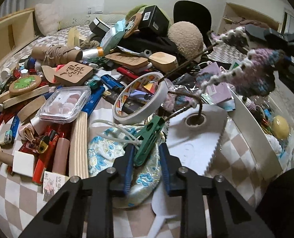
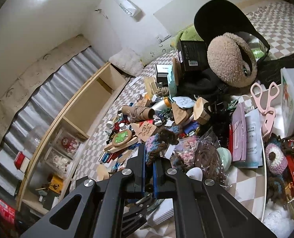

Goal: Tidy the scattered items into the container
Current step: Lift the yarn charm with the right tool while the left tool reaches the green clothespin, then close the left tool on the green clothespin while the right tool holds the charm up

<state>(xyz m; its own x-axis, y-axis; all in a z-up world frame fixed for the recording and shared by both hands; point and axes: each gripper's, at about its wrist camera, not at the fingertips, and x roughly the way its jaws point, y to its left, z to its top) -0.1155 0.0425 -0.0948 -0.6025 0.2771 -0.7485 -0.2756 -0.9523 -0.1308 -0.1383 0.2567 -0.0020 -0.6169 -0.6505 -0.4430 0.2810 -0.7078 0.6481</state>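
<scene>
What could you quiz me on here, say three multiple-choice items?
1. Where is the green clip?
A. Between the fingers of the left gripper
B. On a black chair
C. Inside a roll of tape

2. What colour are the scissors?
A. Black
B. Yellow
C. Pink

3. How is the right gripper?
A. Wide open and empty
B. Shut on the knitted piece
C. Shut on a lighter

Answers:
1. A: the clip lies on the silky pouch, between the two blue fingers.
2. C: both handles and the body are pale pink.
3. B: the purple and blue knitted piece sticks out from between its closed fingers.
</scene>
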